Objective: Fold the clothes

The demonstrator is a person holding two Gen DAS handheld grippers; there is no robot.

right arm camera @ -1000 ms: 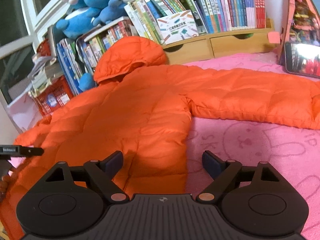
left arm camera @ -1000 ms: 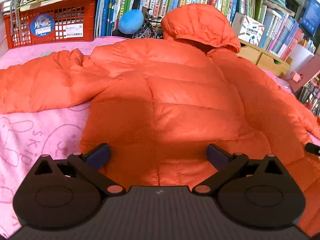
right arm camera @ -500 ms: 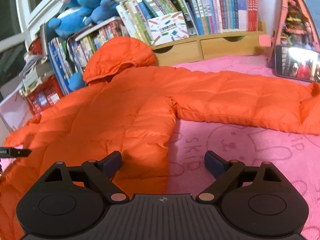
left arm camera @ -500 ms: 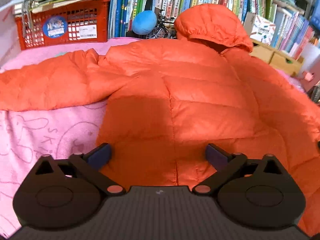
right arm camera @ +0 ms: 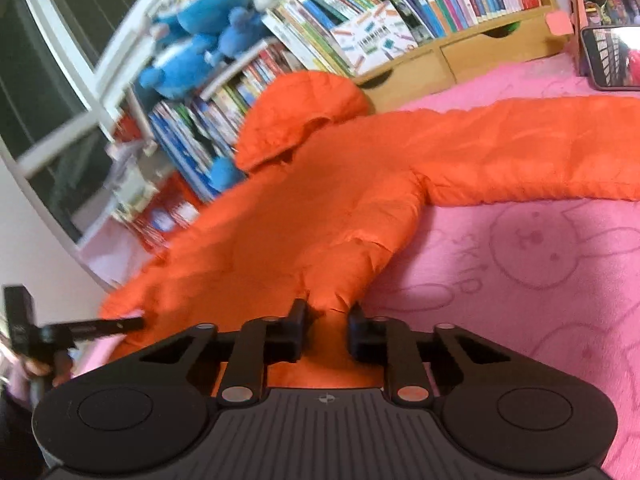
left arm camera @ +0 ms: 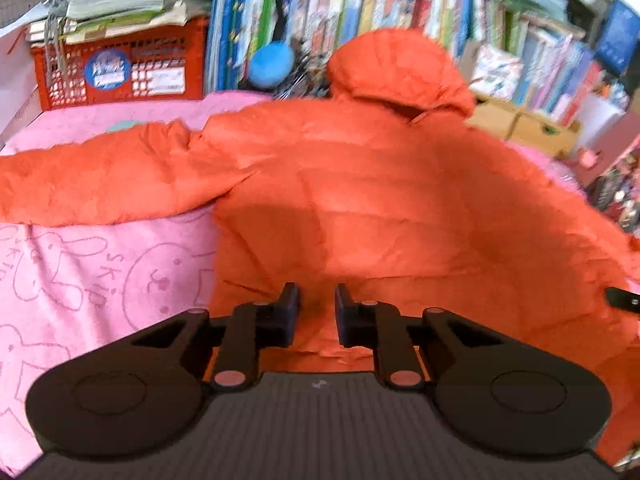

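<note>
We've got the left gripper (left arm camera: 316, 308) and right gripper (right arm camera: 327, 326) both with fingers clamped on the orange jacket's (left arm camera: 400, 208) hem, over the pink blanket (right arm camera: 540, 280).

Pink bunny-print blanket (right arm camera: 540, 264) spread flat, with orange hooded jacket (left arm camera: 380, 200) lying back-up, sleeves outstretched

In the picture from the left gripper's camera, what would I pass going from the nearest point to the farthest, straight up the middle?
left gripper → orange jacket's hem → its hood → shelved books.
</note>
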